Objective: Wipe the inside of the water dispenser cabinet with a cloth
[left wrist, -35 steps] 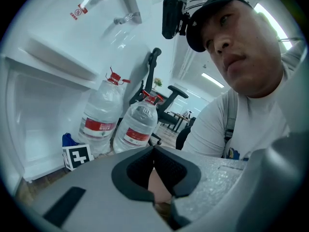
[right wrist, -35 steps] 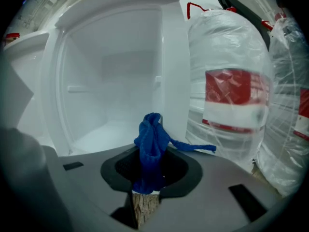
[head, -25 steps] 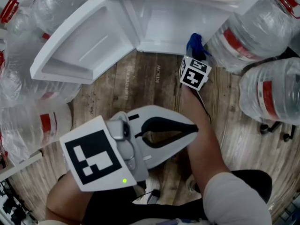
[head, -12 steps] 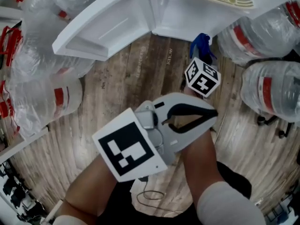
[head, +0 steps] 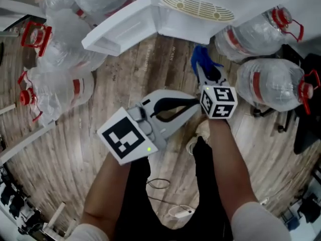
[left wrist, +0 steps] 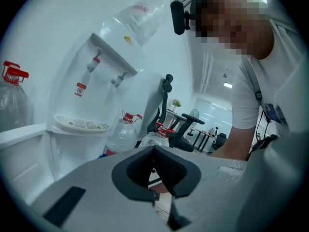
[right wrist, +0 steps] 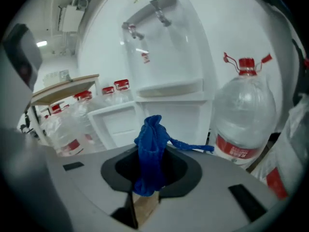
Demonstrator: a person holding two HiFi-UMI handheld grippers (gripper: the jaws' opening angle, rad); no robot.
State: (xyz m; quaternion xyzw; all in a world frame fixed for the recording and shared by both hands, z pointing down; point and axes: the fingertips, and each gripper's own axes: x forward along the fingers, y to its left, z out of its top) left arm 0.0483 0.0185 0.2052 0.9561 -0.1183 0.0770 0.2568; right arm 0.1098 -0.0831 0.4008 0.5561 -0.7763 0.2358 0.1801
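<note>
Right gripper [right wrist: 150, 175] is clamped on the blue cloth [right wrist: 152, 144]. The cloth is bunched upright between the jaws, with a loose strand trailing off to its right. Left gripper [left wrist: 155, 149] has its jaws together, nothing in them.

In the head view the right gripper [head: 204, 74] points at the water dispenser cabinet [head: 186, 28]. The cloth [head: 199, 58] is at its tip, near the cabinet's lower edge but apart from it, over the wooden floor [head: 150, 69]. The left gripper [head: 196, 103] sits behind and left of the right one, its tip just beside the right gripper's marker cube [head: 219, 101]. The cabinet door [head: 118, 28] is swung open, ahead-left of both grippers.

In the right gripper view the open cabinet [right wrist: 169, 112] is straight ahead beyond the cloth. A water bottle [right wrist: 241, 124] stands just right of the right gripper. More bottles [head: 55, 92] lie well left of the left gripper.
</note>
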